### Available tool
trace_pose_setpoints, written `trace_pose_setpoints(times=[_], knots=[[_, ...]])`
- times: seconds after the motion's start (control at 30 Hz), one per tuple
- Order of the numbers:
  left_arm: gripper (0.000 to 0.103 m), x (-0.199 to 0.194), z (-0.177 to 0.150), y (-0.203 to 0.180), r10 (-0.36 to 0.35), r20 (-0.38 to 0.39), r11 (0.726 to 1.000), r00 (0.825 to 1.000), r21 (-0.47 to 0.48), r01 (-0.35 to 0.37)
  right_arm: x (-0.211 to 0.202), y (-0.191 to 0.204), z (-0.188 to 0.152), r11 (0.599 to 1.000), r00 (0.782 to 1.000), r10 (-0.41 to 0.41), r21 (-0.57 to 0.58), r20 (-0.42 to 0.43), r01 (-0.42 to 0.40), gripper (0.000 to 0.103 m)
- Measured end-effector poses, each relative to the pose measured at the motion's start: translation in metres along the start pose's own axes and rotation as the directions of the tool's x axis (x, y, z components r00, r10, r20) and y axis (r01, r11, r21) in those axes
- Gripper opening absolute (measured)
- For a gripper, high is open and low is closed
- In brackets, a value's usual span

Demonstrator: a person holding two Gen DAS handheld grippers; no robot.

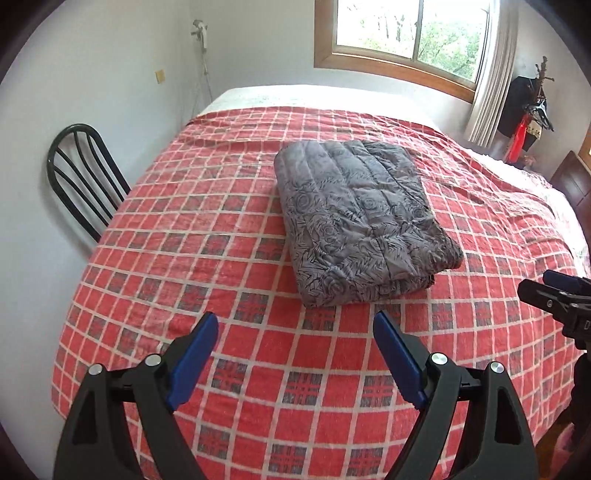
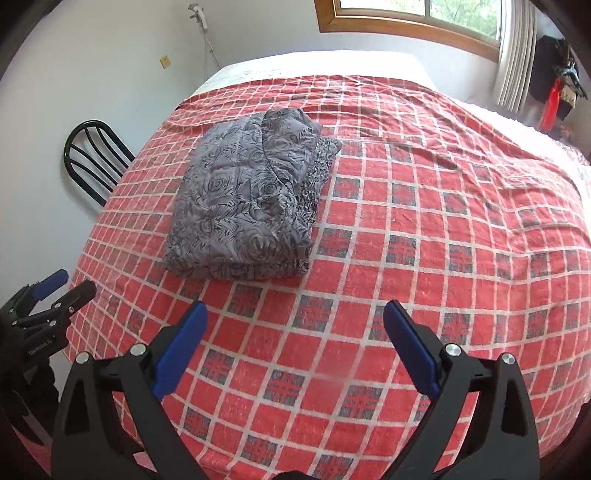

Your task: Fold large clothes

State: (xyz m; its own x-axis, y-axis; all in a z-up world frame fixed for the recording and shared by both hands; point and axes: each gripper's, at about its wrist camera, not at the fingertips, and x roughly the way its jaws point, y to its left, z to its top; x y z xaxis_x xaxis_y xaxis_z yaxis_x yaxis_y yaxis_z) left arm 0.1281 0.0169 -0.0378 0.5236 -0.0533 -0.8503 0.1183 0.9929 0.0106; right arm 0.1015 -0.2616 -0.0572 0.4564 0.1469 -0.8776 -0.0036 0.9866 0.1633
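Garment (image 1: 360, 221), a grey folded bundle, lies mid-bed (image 1: 184, 258), long axis running away from both tongs. Left gripper (image 1: 295, 354) faces it almost head-on and seems nearer; right gripper (image 2: 295, 343) has it ahead-left. Both gape wide, empty.

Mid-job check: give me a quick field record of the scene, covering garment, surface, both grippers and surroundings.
garment: grey rose-print quilted garment, folded into a compact bundle
surface: red plaid bedspread; garment lies on it
left gripper: open, empty, short of the garment
right gripper: open, empty, short of the garment
contact: neither gripper touches the garment
surroundings: black chair beside the bed; window beyond
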Motion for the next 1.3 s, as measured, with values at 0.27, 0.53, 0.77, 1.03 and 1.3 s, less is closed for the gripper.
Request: trace_pose_setpoints(times=[0.27,0.53,0.77,1.03,1.3], knots=[[0.086,-0.017,-0.006,-0.002,0.013,0.010,1.000,1.000,0.002,-0.013,-0.013,0.009,-0.006,1.000,1.000,-0.012,-0.009,0.017,0.012,0.095],[0.086,-0.020,-0.011,-0.002,0.026,0.016,1.000,1.000,0.000,-0.026,-0.007,0.011,-0.011,1.000,1.000,-0.015,-0.018,-0.004,0.015,0.095],[0.086,-0.018,-0.012,-0.002,0.031,0.011,1.000,0.999,0.003,-0.031,-0.006,0.013,-0.012,0.999,1.000,-0.029,-0.029,-0.007,0.029,0.095],[0.086,-0.014,-0.013,-0.002,0.032,0.006,1.000,0.999,0.002,-0.032,-0.006,0.016,-0.012,0.999,0.999,-0.038,-0.038,-0.007,0.038,0.095],[0.086,-0.013,-0.014,-0.002,0.027,0.000,1.000,1.000,0.001,-0.027,-0.004,0.017,-0.011,0.998,0.999,-0.034,-0.047,-0.011,0.034,0.095]])
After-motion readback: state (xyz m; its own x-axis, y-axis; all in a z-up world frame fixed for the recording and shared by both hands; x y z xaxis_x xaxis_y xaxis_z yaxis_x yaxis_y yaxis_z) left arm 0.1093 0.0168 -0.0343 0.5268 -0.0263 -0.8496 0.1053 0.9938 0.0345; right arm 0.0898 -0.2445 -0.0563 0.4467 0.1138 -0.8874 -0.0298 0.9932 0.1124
